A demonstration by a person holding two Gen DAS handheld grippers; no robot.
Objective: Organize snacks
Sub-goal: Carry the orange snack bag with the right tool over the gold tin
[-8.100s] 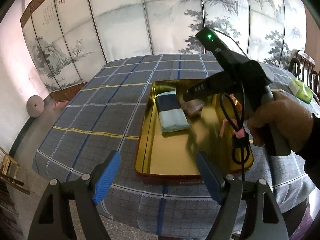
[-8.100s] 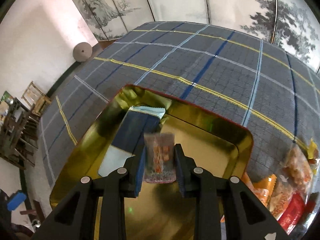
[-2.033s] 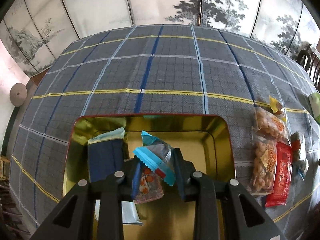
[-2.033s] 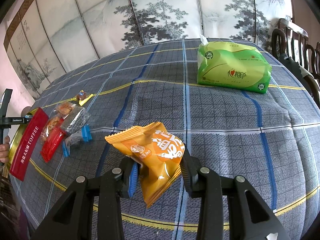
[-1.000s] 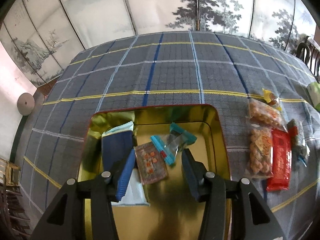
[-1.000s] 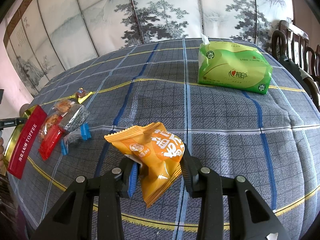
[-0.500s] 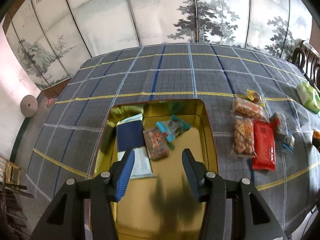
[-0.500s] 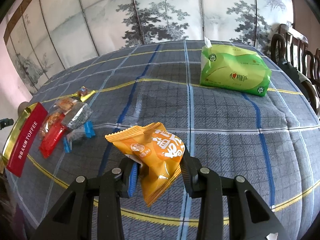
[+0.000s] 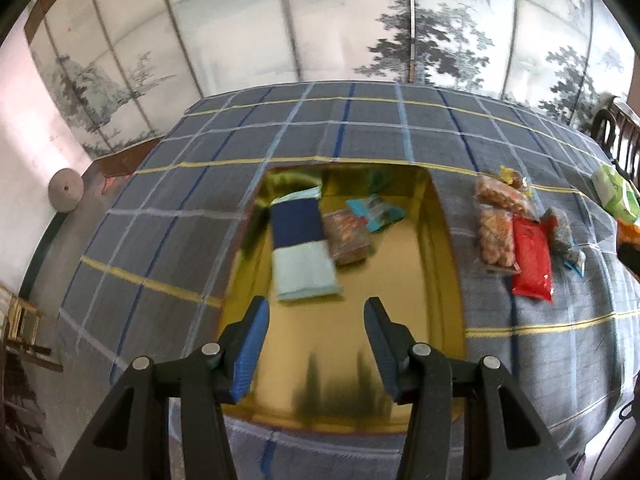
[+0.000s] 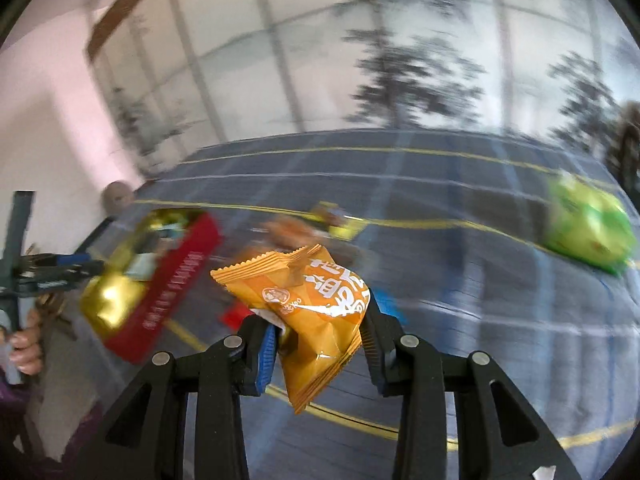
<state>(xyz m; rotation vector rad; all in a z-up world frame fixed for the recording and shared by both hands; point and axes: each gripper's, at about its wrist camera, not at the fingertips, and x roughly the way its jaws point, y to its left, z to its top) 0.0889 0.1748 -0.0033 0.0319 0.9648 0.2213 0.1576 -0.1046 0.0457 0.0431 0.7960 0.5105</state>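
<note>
An orange snack bag point(image 10: 316, 300) hangs tilted in the air, pinched on both sides. Three snacks lie in the gold tin point(image 9: 436, 240): a blue packet point(image 9: 298, 248), a clear one point(image 9: 348, 236) and a teal one point(image 9: 374, 212). More snacks point(image 9: 516, 232) lie beside it.

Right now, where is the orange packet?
Right wrist view: the orange packet is clamped in the right gripper, off the table, right of the gold tin.

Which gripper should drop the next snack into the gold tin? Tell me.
Right. The right gripper already clamps the orange packet, while the left gripper hangs open and empty above the tin.
</note>
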